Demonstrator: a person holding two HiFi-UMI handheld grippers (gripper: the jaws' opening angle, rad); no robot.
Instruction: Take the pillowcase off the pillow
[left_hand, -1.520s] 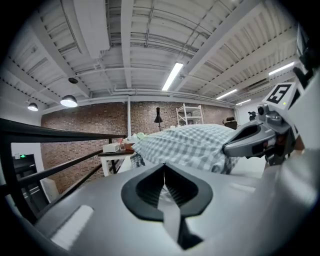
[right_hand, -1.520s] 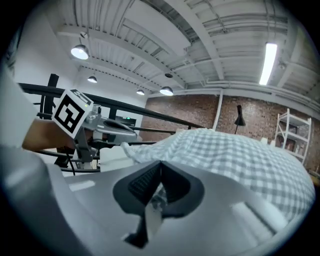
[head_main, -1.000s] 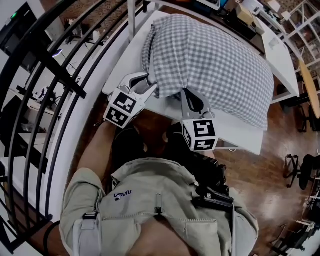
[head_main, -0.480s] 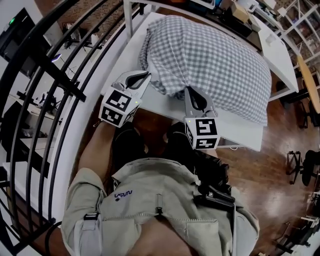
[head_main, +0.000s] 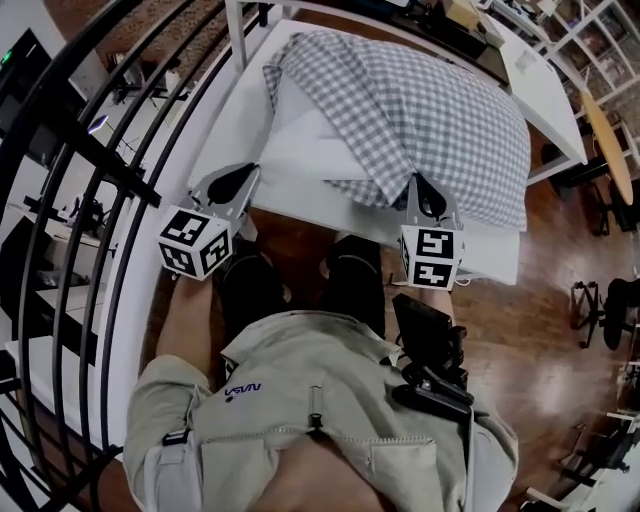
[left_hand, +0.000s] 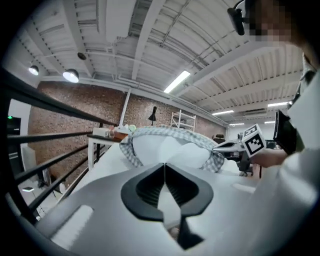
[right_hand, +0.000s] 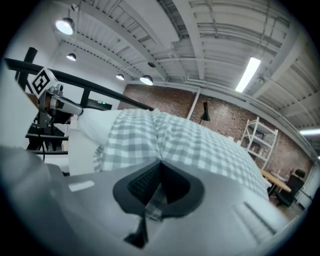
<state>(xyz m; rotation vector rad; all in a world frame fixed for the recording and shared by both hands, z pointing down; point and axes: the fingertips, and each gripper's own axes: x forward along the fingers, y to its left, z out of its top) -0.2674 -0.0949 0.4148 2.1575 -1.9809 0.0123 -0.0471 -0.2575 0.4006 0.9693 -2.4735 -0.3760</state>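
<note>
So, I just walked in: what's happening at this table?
A person is stripping a grey-and-white checked pillowcase from a white pillow on the white table, a gripper in each hand. The right gripper is shut on the pillowcase's near edge. The left gripper is shut beside the bared pillow end; whether it pinches it is unclear.

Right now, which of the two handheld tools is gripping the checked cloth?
The right gripper: its jaws pinch the checked pillowcase. The left gripper sits aside, off the checks.
</note>
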